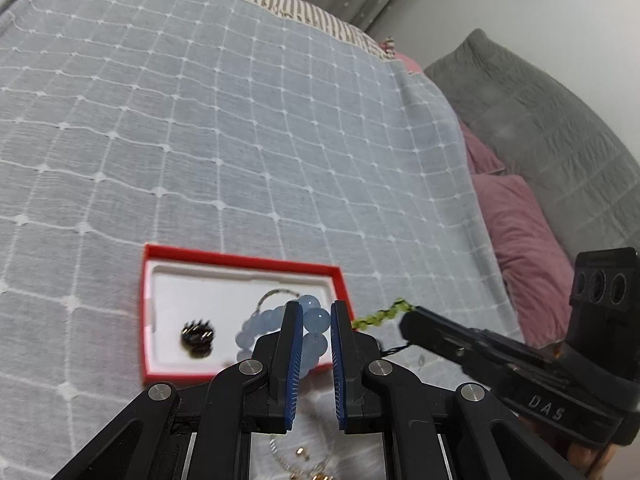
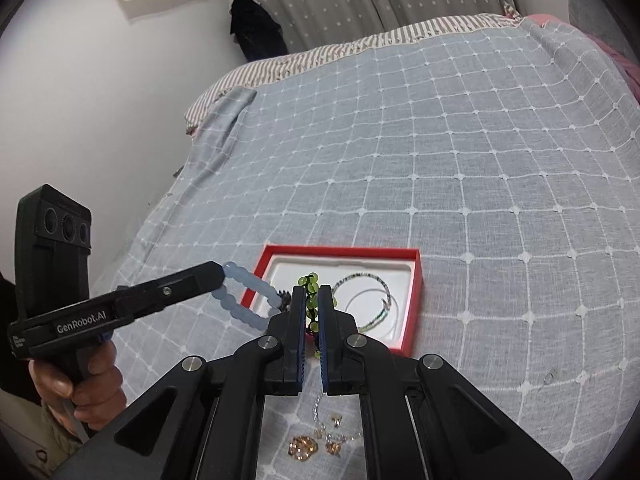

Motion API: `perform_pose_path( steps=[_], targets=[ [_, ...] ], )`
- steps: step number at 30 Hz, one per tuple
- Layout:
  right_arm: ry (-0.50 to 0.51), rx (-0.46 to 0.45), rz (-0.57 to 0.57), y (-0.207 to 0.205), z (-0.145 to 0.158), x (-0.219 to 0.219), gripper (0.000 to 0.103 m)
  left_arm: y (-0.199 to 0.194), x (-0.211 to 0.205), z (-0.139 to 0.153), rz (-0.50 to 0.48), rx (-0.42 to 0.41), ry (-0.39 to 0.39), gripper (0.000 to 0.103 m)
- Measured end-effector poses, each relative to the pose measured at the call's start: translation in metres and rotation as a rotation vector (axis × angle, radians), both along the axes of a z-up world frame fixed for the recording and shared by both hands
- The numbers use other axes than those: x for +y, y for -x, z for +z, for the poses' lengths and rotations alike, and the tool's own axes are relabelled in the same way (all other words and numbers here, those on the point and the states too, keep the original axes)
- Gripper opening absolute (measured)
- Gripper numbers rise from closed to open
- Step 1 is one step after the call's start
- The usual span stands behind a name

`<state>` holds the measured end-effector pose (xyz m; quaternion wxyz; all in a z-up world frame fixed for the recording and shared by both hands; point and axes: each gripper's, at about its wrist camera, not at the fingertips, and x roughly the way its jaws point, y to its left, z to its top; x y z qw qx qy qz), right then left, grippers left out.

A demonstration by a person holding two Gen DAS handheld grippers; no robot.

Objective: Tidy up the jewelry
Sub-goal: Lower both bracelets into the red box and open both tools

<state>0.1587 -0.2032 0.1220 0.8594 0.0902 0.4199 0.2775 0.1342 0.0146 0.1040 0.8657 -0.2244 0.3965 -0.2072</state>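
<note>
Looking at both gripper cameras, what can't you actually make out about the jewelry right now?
- Dark spiky piece in the red box: left wrist view, motion-blurred; right wrist view, mostly hidden behind the right gripper.
- Gold pieces on the bedspread: both views, tiny and partly covered by the fingers.
- Green bead bracelet: its full loop is hidden between the right gripper's fingers.

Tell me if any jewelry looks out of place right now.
Yes: gold pieces and a silver chain lie loose on the bedspread, outside the red box. The blue bracelet and green bracelet are held.
</note>
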Motion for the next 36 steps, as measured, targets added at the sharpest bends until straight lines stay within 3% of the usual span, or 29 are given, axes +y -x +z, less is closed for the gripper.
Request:
perform_pose_path(
  steps=[8,17,22,24,26,28,36],
  targets=[
    [0.054,0.025,-0.013,-0.021,-0.021,0.01,0.005,-0.023,0.008,-0.038,0.016,0.086,0.02,0.008],
    [0.067,0.012,-0.003,-0.026,-0.024,0.018,0.005,-0.031,0.02,-0.059,0.071,0.128,-0.125,0.009],
    [0.027,0.004,0.009,-0.027,-0.027,0.02,0.006,-0.033,0.024,-0.063,0.091,0.123,-0.175,0.009],
    [0.075,0.0,-0.002,-0.029,-0.033,0.022,0.007,-0.032,0.029,-0.061,0.096,0.113,-0.165,0.011],
    [0.147,0.001,-0.046,-0.033,-0.038,0.019,0.013,-0.029,0.032,-0.056,0.097,0.094,-0.157,0.018],
    [0.137,0.008,-0.075,-0.035,-0.039,0.009,0.017,-0.026,0.035,-0.052,0.101,0.079,-0.154,0.024],
    [0.14,-0.009,-0.097,-0.026,-0.025,-0.002,0.018,-0.019,0.036,-0.047,0.107,0.065,-0.176,0.024]
  ],
)
